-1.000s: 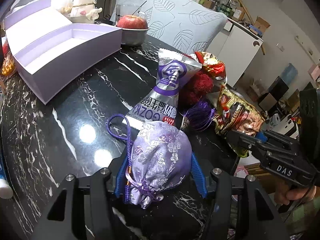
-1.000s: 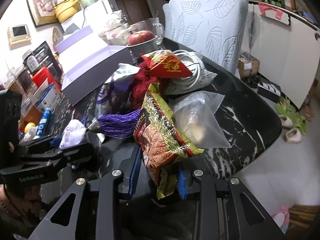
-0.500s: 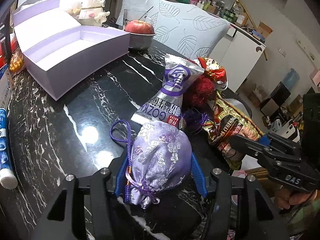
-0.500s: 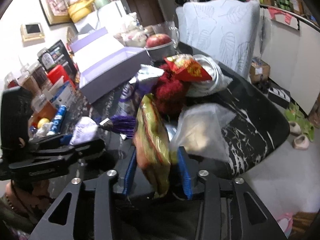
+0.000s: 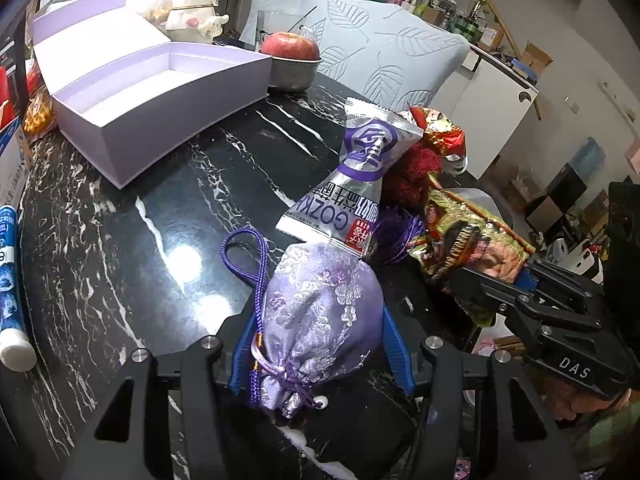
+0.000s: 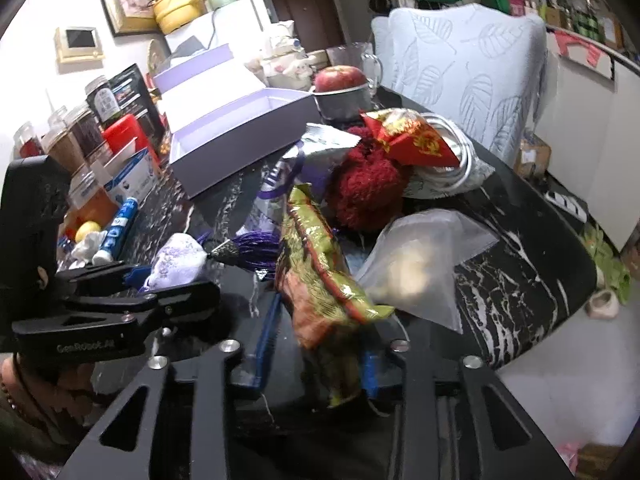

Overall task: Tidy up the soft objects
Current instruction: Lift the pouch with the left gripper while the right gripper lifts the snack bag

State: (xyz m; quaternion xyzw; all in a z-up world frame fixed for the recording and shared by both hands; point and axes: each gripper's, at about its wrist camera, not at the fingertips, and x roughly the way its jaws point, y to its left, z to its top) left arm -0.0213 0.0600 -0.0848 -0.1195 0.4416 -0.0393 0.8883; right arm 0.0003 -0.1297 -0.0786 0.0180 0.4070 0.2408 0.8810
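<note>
A lilac brocade pouch sits low over the black marble counter, clenched between the left gripper's blue fingers. Just right of it, the right gripper grasps a green-gold snack bag. An open lavender box stands well apart behind, beside a silver-purple packet.

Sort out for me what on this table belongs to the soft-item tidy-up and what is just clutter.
Job: purple pouch in the left gripper; snack bag in the right gripper; silver packet; red pompom; clear bag; open purple box.

Lying about: apple in its metal bowl; tube; jars.
</note>
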